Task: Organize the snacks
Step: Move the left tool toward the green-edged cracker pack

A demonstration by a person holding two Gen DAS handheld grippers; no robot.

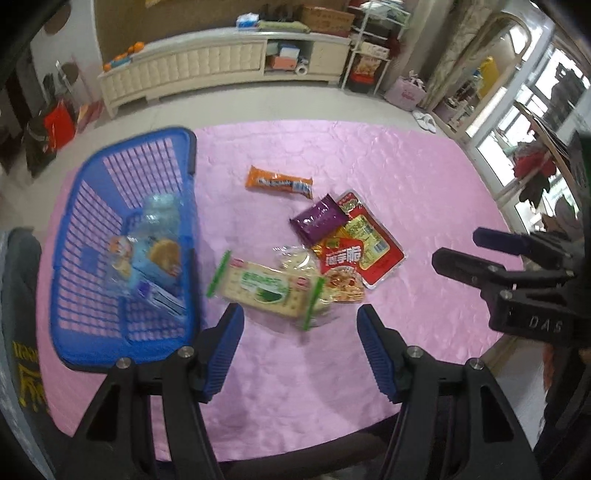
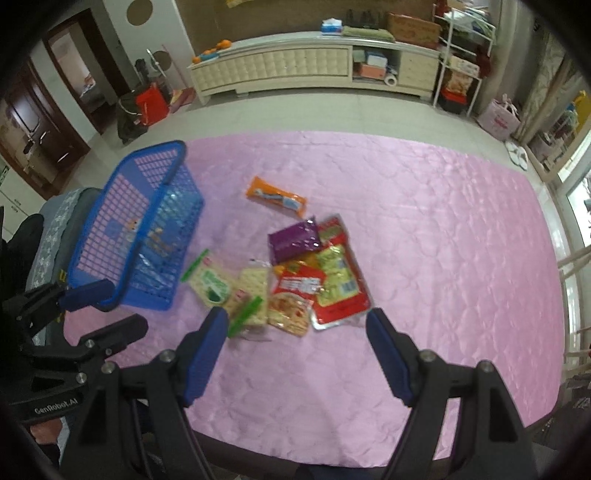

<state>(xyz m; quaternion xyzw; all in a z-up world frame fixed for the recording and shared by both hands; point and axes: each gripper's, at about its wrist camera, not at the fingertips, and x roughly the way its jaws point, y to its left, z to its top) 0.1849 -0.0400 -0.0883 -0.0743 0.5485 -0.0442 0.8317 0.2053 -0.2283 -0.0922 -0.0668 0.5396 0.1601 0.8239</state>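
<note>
Beyond left gripper [image 1: 300,343] jaws: cracker pack [image 1: 264,286], ungripped

Pink quilted satin tablecloth [image 2: 424,229] covers table, fills middle of both views. Beyond it, pale tiled floor [image 2: 332,110]. Long cream low cabinet with padded front [image 2: 288,70] at 12 o'clock along far wall; brown cardboard box [image 2: 413,26] and orange fruit-like objects [image 2: 218,50] on top. White wire shelving rack [image 2: 461,55] just beside cabinet, at 1 o'clock. Pale pink bag [image 2: 498,120] on floor at 2 o'clock. Red bag [image 2: 151,103] on floor at 10 o'clock, near dark wooden door [image 2: 40,122].
</note>
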